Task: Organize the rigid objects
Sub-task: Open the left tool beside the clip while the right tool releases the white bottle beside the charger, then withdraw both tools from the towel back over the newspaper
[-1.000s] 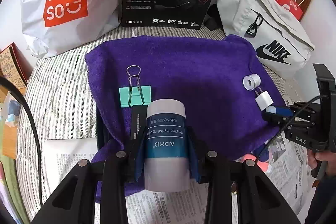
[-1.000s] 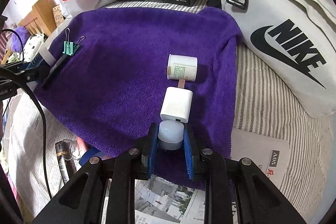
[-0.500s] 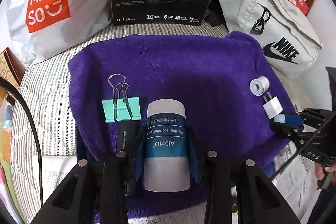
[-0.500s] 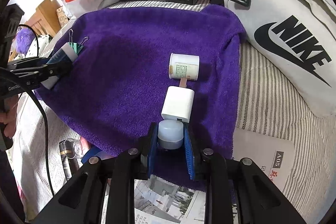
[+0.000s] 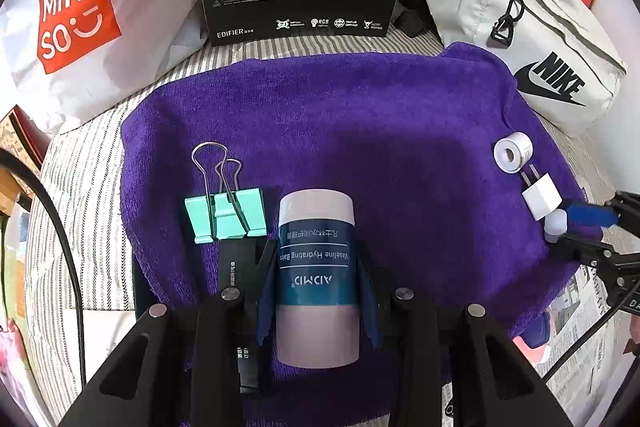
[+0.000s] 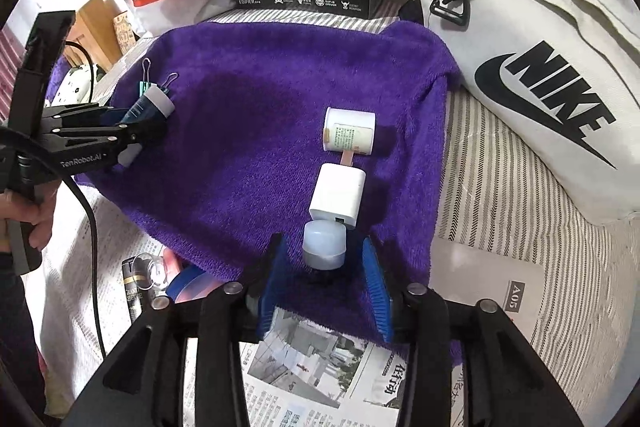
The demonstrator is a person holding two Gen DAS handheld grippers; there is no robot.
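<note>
Grippers are both at work over the purple towel (image 5: 360,115). Left gripper (image 5: 316,291) is clamped on the balm tube (image 5: 316,267), which lies along the fingers at the towel's near left edge, just beside the green clip (image 5: 226,215) and a black stick (image 5: 232,267). Right gripper (image 6: 324,279) stands spread, its blue pads (image 6: 376,287) clear of the pale cap (image 6: 324,245) on both sides; the cap touches the white charger (image 6: 338,195), with the tape roll (image 6: 350,131) beyond, 3 items in 1 line. Judgement: the tube is the step in hand. It should be lowered flat, parallel to the clip, and let go only once the towel bears it, since a round tube may roll. The right gripper should draw straight back to avoid nudging the cap out of line.
</note>
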